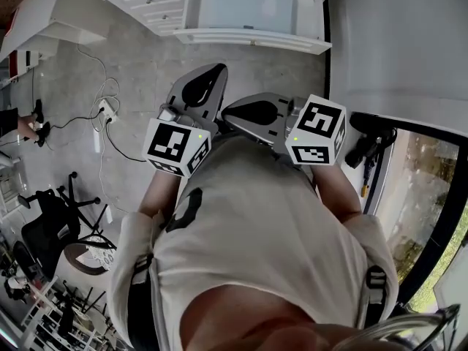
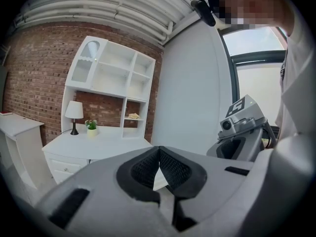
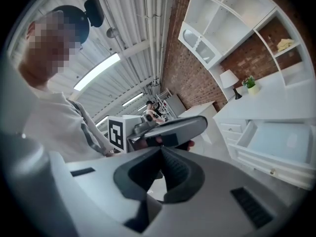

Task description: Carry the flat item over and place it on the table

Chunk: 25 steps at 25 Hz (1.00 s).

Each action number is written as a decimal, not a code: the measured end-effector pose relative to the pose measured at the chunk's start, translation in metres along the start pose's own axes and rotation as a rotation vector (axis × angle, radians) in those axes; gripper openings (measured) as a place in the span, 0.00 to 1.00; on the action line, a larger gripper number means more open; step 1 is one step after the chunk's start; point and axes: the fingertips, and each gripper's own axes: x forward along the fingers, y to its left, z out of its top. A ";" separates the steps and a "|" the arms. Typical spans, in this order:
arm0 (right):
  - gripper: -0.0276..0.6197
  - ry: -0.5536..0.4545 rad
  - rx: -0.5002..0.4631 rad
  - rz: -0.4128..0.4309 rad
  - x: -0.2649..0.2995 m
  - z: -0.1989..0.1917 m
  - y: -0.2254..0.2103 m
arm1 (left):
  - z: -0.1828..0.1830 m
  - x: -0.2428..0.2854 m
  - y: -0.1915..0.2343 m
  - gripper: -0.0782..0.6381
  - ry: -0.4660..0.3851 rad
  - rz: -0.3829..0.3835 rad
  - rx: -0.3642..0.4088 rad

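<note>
Evidently, nothing is held: the left gripper (image 2: 159, 151) is seen with its jaws pressed together at the tips, and the right gripper (image 3: 161, 151) is likewise closed on nothing. Both are carried side by side, close to the chest. A stretch of grey floor (image 1: 146, 72) lies between them and the white desk (image 2: 103, 144), so the task is judged to be at its approach, with no pick-up begun.

Several risks may be foreseen from here. If the jaws are not parted before arrival, a flat thing would be pushed along rather than taken, since a thin edge gives little to bite on. The cable (image 1: 121, 148) trailing over the floor at the left could be caught underfoot. The open drawer (image 3: 276, 142) stands out from the desk front and could be knocked as the reach is made. The lamp (image 2: 74, 110) and small plant (image 2: 91, 125) on the desktop might be toppled by a careless sweep.

The flat item cannot be identified with certainty. A pale folded thing (image 2: 132, 115) lying on a shelf of the hutch is judged the likeliest candidate, and it is well apart from both sets of fingers, beyond and above them
</note>
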 end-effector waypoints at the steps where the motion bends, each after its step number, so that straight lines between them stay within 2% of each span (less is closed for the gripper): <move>1: 0.05 -0.004 0.002 0.014 -0.002 0.000 0.001 | 0.000 0.001 -0.001 0.14 -0.002 0.000 -0.005; 8: 0.05 -0.049 0.030 0.104 -0.016 -0.002 0.010 | -0.002 0.005 -0.011 0.14 0.000 0.011 -0.015; 12: 0.05 -0.063 0.049 0.123 -0.026 -0.004 0.012 | 0.000 0.005 -0.015 0.14 -0.006 0.018 -0.029; 15: 0.05 -0.053 0.033 0.099 -0.036 -0.010 0.011 | -0.001 0.007 -0.019 0.14 -0.002 0.033 -0.018; 19: 0.06 -0.070 0.001 -0.005 -0.054 -0.012 -0.001 | 0.000 0.011 -0.030 0.14 0.001 0.046 0.009; 20: 0.16 -0.069 -0.002 -0.009 -0.056 -0.013 -0.001 | 0.001 0.012 -0.032 0.14 0.001 0.049 0.017; 21: 0.33 -0.066 -0.005 -0.007 -0.058 -0.014 0.000 | 0.002 0.013 -0.035 0.14 0.003 0.053 0.025; 22: 0.35 -0.065 -0.012 -0.008 -0.059 -0.015 0.001 | 0.003 0.014 -0.037 0.14 0.005 0.057 0.032; 25: 0.32 -0.077 -0.045 -0.026 -0.060 -0.013 0.002 | 0.003 0.015 -0.042 0.14 0.011 0.062 0.043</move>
